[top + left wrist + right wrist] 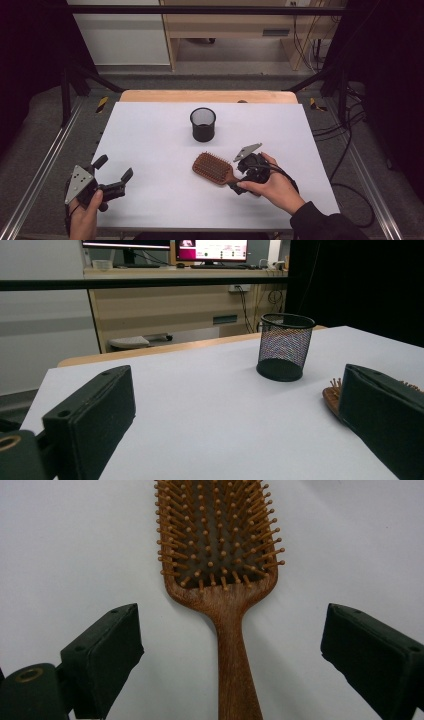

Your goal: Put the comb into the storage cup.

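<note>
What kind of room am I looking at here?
Probably a lab or office workspace: a white table inside a dark metal frame, cables trailing on the floor, and computer monitors on a desk behind.

In the right gripper view, the hairbrush (220,555) runs off the top edge beyond the right gripper (230,645), and its handle end is cut off at the bottom between the jaws. In the high view that handle end is hidden under the gripper. In the left gripper view, the left gripper (235,415) has its far jaw covering most of the hairbrush.
</note>
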### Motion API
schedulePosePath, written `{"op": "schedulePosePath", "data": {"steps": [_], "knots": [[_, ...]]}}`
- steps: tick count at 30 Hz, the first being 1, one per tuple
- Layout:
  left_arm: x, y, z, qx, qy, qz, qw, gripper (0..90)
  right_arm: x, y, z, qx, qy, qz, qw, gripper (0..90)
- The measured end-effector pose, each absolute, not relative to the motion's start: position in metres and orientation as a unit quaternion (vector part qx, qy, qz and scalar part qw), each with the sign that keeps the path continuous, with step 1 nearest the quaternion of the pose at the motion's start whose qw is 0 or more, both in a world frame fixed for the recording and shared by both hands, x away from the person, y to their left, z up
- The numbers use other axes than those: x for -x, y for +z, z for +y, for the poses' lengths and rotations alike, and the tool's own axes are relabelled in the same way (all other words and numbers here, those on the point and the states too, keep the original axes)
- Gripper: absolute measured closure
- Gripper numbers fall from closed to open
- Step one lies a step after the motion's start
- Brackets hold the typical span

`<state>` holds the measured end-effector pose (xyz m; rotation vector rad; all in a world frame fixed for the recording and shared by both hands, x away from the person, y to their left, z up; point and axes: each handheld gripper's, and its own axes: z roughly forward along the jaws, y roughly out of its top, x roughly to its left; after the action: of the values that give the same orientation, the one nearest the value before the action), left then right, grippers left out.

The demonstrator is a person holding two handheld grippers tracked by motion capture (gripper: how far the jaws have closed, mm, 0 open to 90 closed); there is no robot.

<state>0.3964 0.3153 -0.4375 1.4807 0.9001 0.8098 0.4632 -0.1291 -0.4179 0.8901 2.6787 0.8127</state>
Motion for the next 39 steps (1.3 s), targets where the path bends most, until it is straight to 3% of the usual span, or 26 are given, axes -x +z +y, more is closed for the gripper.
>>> {"op": "schedulePosePath", "data": {"steps": [19, 39], "knots": [[-0.394, -0.436, 0.314, -0.641, 0.352, 0.375, 0.570, 2.2, -0.461, -0.433, -0.123, -0.300, 0.257, 0.916, 0.068, 7.9], [-0.395, -0.437, 0.313, -0.641, 0.348, 0.377, 0.570, 2.2, -0.464, -0.448, -0.119, -0.291, 0.249, 0.921, 0.071, 8.8]]}}
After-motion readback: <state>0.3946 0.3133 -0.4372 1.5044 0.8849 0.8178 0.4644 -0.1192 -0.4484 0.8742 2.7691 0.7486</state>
